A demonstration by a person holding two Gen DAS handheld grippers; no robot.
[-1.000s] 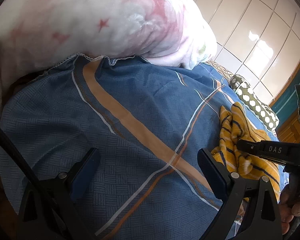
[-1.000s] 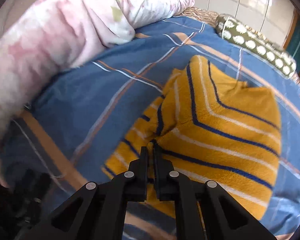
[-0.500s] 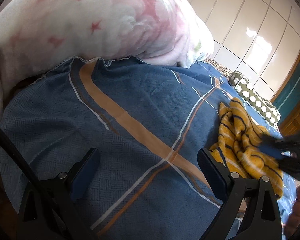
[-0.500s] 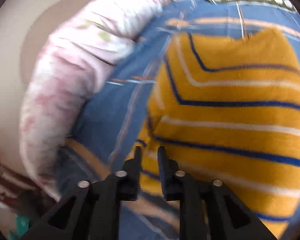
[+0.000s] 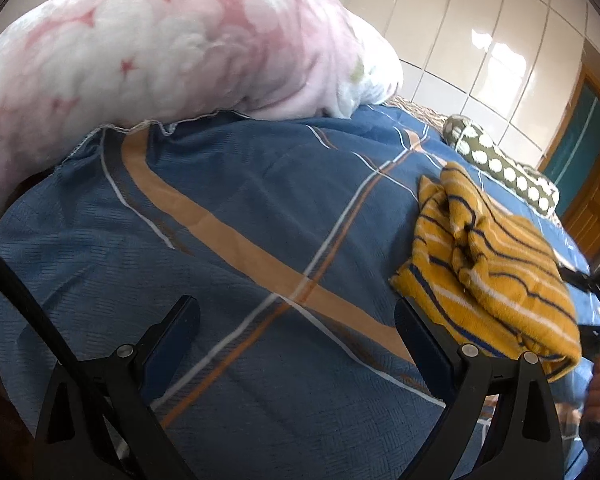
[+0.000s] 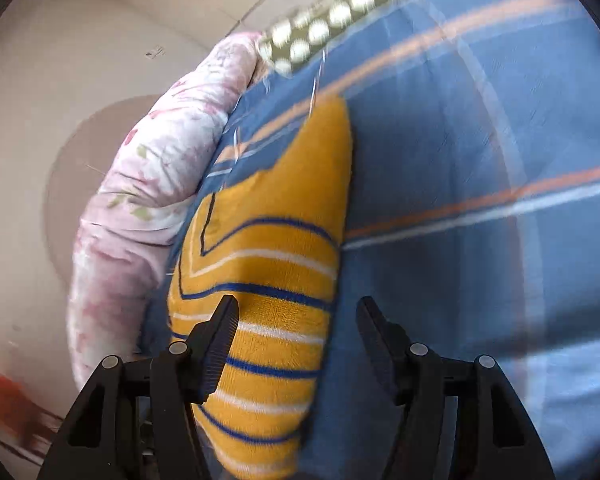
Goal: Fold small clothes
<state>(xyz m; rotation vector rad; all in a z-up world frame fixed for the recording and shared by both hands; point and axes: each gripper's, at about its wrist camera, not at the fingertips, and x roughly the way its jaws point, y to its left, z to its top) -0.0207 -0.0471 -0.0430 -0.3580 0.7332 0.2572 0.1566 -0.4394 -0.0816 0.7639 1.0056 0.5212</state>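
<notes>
While both the left hand-held gripper (image 5: 296, 332) and the right hand-held gripper (image 6: 296, 336) stand open and empty, the soft mustard-yellow striped knitted garment (image 5: 496, 264) lies bunched on the blue checked bed cover (image 5: 220, 208), light and limp, best pinched at an edge.

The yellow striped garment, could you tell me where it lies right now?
The yellow striped garment lies folded on the blue plaid bedspread, at the right of the left wrist view, just before the dotted green pillow; in the right wrist view it sits by the open right gripper.
</notes>
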